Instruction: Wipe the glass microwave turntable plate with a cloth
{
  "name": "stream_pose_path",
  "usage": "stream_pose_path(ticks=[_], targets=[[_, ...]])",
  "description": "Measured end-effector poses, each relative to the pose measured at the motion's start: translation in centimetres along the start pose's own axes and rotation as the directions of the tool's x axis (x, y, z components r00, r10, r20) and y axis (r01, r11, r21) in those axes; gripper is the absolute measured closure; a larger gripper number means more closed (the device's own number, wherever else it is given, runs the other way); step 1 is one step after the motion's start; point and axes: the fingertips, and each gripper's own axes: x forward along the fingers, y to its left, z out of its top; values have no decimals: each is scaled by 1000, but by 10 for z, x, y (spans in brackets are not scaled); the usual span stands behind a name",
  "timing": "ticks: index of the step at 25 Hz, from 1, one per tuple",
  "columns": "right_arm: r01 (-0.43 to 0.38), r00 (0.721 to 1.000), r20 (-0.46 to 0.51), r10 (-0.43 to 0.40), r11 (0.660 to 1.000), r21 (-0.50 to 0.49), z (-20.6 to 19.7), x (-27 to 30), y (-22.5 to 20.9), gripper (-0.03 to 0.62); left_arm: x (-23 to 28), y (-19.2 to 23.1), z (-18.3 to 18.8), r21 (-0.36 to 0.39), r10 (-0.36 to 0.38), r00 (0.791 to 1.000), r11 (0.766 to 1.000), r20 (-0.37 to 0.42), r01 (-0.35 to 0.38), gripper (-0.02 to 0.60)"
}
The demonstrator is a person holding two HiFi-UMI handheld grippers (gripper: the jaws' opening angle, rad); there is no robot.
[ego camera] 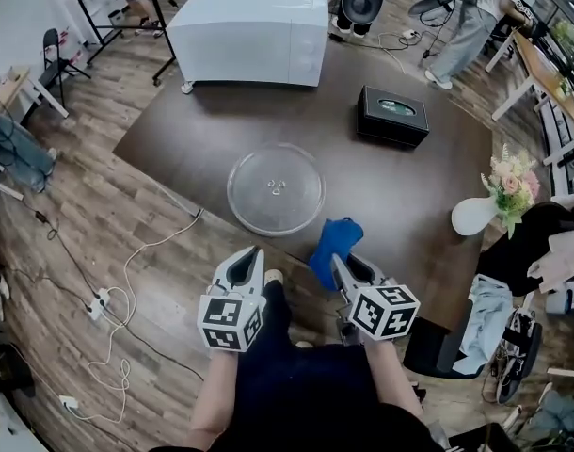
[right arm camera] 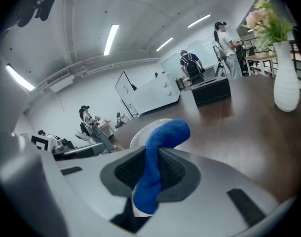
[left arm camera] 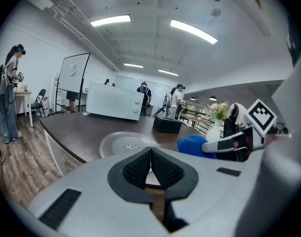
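Right gripper (ego camera: 337, 263) clamps the cloth (ego camera: 333, 241), left gripper (ego camera: 252, 256) closed empty; wiping could slide the unheld plate (ego camera: 276, 188) off the table (ego camera: 221, 111).

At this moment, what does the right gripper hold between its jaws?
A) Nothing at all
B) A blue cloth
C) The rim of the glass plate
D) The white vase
B: in the right gripper view, the right gripper has its jaws shut on the blue cloth, while the glass plate lies apart from it.
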Motion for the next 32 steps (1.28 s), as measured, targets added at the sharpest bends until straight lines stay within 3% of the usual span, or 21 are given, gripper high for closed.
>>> stream_pose_path(ticks=[11, 21, 28, 32], targets=[[84, 996, -38, -84, 996, -14, 39, 66, -11, 536, 54, 69, 23, -4, -2, 999, 1000, -52, 1, 577], [123, 991, -49, -126, 990, -63, 75, 123, -9, 536, 93, 128, 9, -43, -21, 983, 999, -185, 14, 577], [63, 995, -74, -70, 993, -103, 91, 158, 6, 536, 108, 156, -11, -14, -6, 957, 1000, -291, 2, 577], [10, 996, -81, -22, 990, -141, 103, 174, 20, 536, 111, 161, -25, 5, -1, 932, 1000, -363, 3, 577]])
